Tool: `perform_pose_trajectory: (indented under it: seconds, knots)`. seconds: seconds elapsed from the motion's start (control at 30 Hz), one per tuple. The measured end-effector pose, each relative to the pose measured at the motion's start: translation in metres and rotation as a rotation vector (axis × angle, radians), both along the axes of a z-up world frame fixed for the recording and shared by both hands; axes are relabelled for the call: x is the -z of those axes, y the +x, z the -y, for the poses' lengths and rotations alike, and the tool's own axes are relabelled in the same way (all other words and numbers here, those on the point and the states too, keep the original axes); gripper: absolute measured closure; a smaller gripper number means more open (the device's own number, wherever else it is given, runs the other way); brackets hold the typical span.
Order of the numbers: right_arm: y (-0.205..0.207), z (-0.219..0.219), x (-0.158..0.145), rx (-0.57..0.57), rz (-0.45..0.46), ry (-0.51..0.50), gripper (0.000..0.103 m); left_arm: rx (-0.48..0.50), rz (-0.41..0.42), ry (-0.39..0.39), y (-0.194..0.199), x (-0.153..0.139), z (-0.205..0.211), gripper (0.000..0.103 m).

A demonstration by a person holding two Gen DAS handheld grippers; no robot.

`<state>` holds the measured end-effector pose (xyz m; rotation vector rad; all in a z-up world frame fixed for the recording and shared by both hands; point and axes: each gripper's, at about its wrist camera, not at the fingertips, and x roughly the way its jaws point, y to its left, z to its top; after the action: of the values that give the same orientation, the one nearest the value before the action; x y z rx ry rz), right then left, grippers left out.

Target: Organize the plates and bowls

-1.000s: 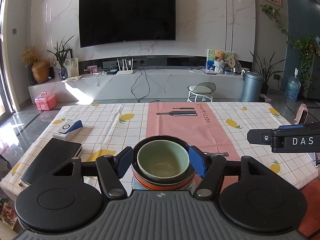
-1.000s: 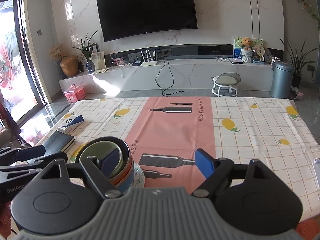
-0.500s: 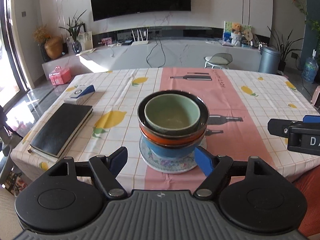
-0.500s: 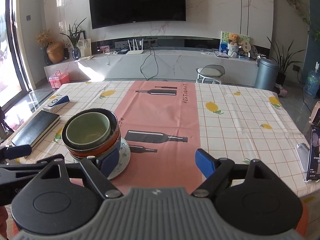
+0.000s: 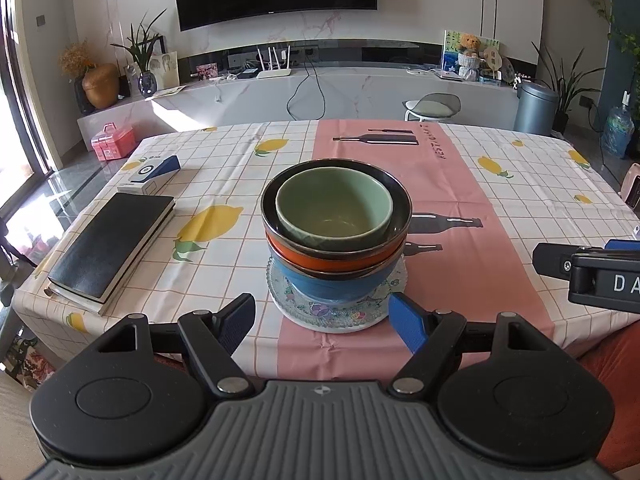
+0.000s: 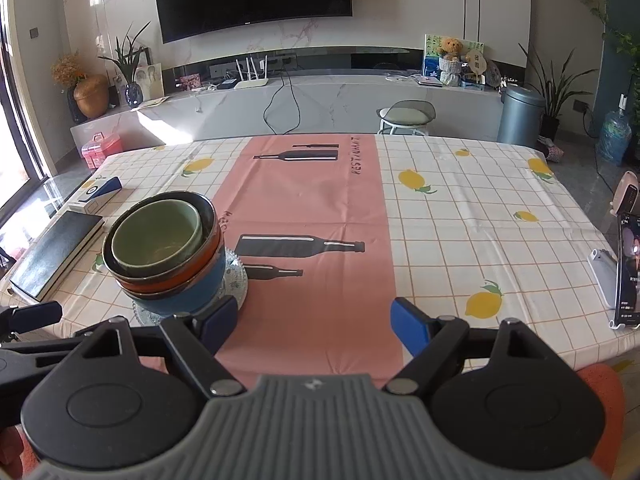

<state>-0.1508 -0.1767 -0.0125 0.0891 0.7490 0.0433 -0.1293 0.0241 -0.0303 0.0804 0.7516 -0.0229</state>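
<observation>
Three nested bowls (image 5: 336, 236) sit on a patterned plate (image 5: 335, 312) near the table's front edge — both the left gripper (image 5: 322, 322) and right gripper (image 6: 310, 324) gape wide and empty, the left's jaws having just widened, with bare tablecloth (image 6: 460, 232) to the right.

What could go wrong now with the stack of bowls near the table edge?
1. The green bowl sits off-centre in the orange bowl, so a knock might tip it.
2. The plate lies close to the table's near edge and might slide off.
3. The left hand-held gripper, open, is wider than the plate, so closing might shove it.
</observation>
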Motion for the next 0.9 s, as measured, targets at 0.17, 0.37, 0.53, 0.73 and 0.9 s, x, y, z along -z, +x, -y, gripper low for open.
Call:
perform_pose_trajectory:
  seconds: [0.17, 0.37, 0.53, 0.73, 0.9]
  knots:
    - [0.0010, 0.0002, 0.0005, -0.005, -0.004, 0.003, 0.021, -0.006, 0.004, -0.003, -0.0005, -0.0023, -0.0007, 0.014]
    - [0.0013, 0.0009, 0.0005, -0.009, -0.007, 0.007, 0.021, -0.004, 0.000, -0.005, 0.0004, -0.0026, -0.0006, 0.014]
    - [0.0011, 0.0006, 0.0001, -0.011, -0.005, 0.006, 0.021, -0.002, 0.003, -0.007, 0.0000, -0.0023, -0.0006, 0.014]
    - [0.0010, 0.0000, -0.0003, -0.014, -0.004, 0.005, 0.021, -0.002, 0.004, -0.006, -0.0001, -0.0023, -0.0006, 0.014]
    - [0.0010, -0.0003, -0.0004, -0.016, -0.003, 0.004, 0.021, -0.002, 0.003, -0.006, -0.0001, -0.0023, -0.0005, 0.014]
